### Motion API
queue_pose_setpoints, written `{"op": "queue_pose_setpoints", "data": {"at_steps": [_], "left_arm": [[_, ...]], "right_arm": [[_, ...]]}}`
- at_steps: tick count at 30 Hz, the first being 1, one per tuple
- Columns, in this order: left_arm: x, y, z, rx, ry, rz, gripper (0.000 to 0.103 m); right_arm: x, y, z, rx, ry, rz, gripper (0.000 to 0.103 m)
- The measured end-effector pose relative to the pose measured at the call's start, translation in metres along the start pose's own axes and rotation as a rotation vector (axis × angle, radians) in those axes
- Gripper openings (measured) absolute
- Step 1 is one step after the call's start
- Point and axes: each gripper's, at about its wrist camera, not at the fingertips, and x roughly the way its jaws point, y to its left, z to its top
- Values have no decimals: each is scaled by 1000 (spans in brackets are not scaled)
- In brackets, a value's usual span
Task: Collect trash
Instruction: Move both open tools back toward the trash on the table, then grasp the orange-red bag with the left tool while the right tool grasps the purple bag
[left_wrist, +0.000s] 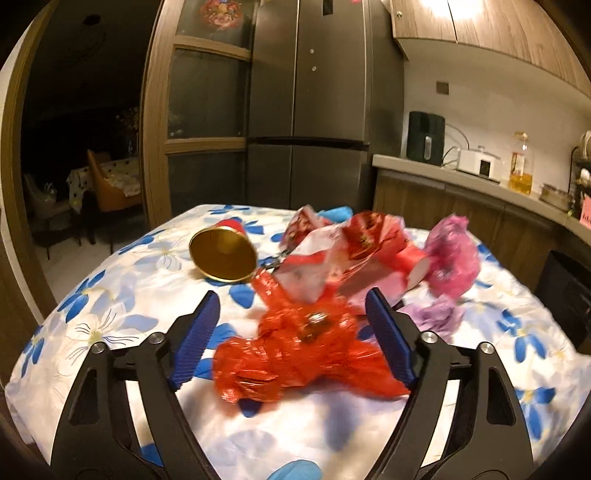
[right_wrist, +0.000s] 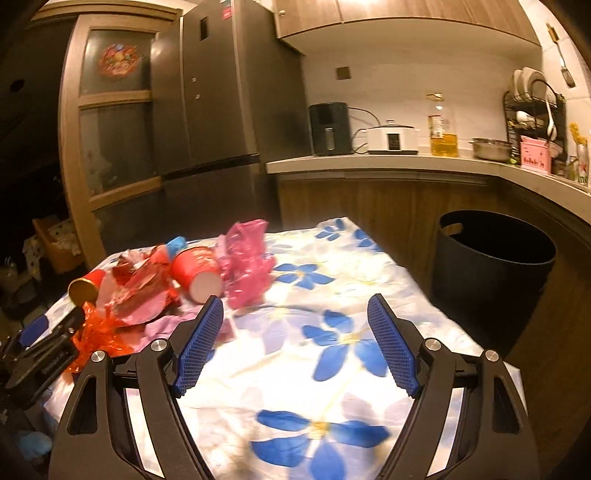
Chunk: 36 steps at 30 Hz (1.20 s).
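Crumpled red wrapper (left_wrist: 295, 354) lies between the spread left gripper (left_wrist: 291, 306) pads, unclamped.
Right gripper (right_wrist: 295, 314), also spread and empty, sits farther right, nearer the black bin (right_wrist: 491, 269).

The left tool (left_wrist: 291, 314) tilts gently downward, its blue pads (left_wrist: 194, 339) spread wide with nothing pressed between them. The right tool (right_wrist: 295, 314) tilts down the same way, its pads (right_wrist: 393, 349) just as wide and empty. From the right wrist, the left tool's black frame shows at the tabletop's left edge.
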Motion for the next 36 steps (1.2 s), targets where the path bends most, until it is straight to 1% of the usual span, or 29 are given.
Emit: {"op": "queue_pose_setpoints", "data": {"at_steps": [4, 5, 6, 7, 8, 10, 11, 12, 13, 15, 16, 19, 23, 25, 28, 30, 31, 33, 34, 35, 36], "left_arm": [[12, 6, -3, -6, 58, -52, 65], [14, 4, -4, -5, 69, -65, 64], [16, 1, -5, -2, 78, -86, 59], [17, 0, -6, 2, 85, -105, 50], [16, -2, -9, 8, 91, -112, 46], [15, -5, -12, 32, 101, -132, 35], [15, -6, -14, 37, 104, -141, 33], [13, -6, -15, 43, 104, -153, 27], [12, -5, -16, 41, 99, -162, 20], [8, -2, -16, 27, 91, -177, 9], [4, 0, -16, 12, 83, -186, 6], [-8, 8, -14, -38, 55, -219, 5], [-24, 21, -6, -122, 13, -270, 4], [-29, 24, -1, -136, -8, -280, 4], [-33, 24, 6, -133, -38, -281, 4], [-34, 22, 8, -121, -50, -275, 4], [-34, 20, 8, -117, -52, -272, 4], [-34, 18, 9, -115, -53, -275, 4], [-33, 18, 9, -114, -50, -276, 4], [-32, 18, 9, -113, -48, -276, 4], [-31, 16, 9, -111, -45, -275, 5]], "right_arm": [[6, 16, -4, -24, 11, 9, 79], [7, 18, -4, -27, 12, 12, 79], [9, 21, -5, -30, 11, 15, 79], [10, 24, -5, -31, 10, 19, 79], [11, 26, -6, -33, 11, 24, 79], [17, 32, -7, -40, 19, 37, 78], [19, 35, -8, -43, 24, 42, 78], [23, 39, -10, -48, 31, 48, 78], [27, 43, -12, -52, 44, 58, 78], [33, 49, -16, -55, 63, 69, 78], [38, 53, -18, -57, 74, 78, 78], [46, 60, -20, -64, 87, 88, 77], [61, 71, -20, -64, 97, 108, 73], [70, 75, -20, -66, 103, 107, 69], [83, 79, -21, -58, 127, 117, 64], [93, 81, -25, -55, 163, 124, 54], [97, 81, -27, -54, 180, 128, 51], [101, 79, -29, -44, 204, 148, 39], [102, 79, -30, -40, 209, 155, 35], [102, 79, -30, -40, 213, 162, 28], [102, 79, -30, -42, 216, 166, 23]]}}
